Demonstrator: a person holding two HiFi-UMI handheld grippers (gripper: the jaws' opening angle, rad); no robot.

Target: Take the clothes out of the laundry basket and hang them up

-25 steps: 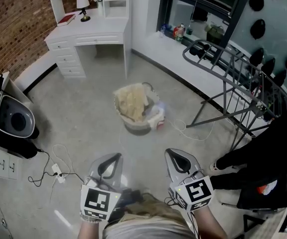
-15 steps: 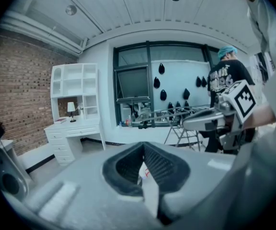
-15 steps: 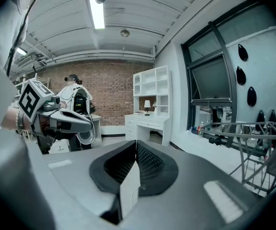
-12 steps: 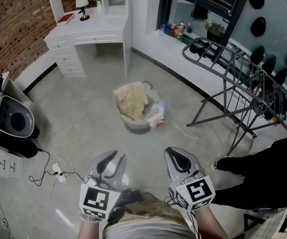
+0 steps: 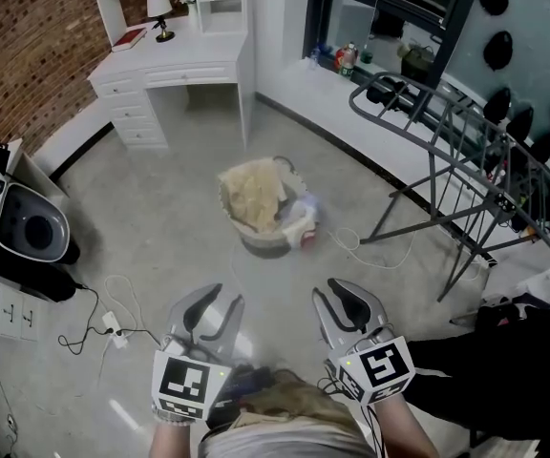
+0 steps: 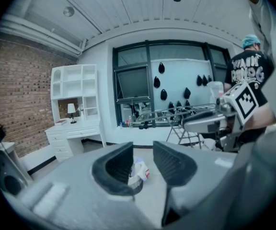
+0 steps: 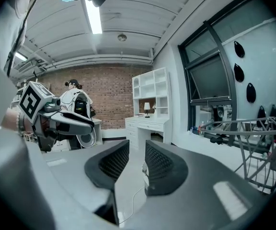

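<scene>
Laundry basket (image 5: 261,246) sits on the floor mid-room, well apart from the person, heaped with clothes (image 5: 254,197), a beige piece on top. Drying rack (image 5: 466,146) stands to its right by the window, likely set near so each piece gets a short carry. Left gripper (image 5: 211,308) and right gripper (image 5: 344,303) are held side by side, low and near the body, aimed toward the basket. Both sets of fingers have just been parting and stand released with nothing between them, seemingly readied for a first grab. No garment lifted yet.

No words are legible; the black shirt's (image 6: 247,75) lettering blurs.
</scene>
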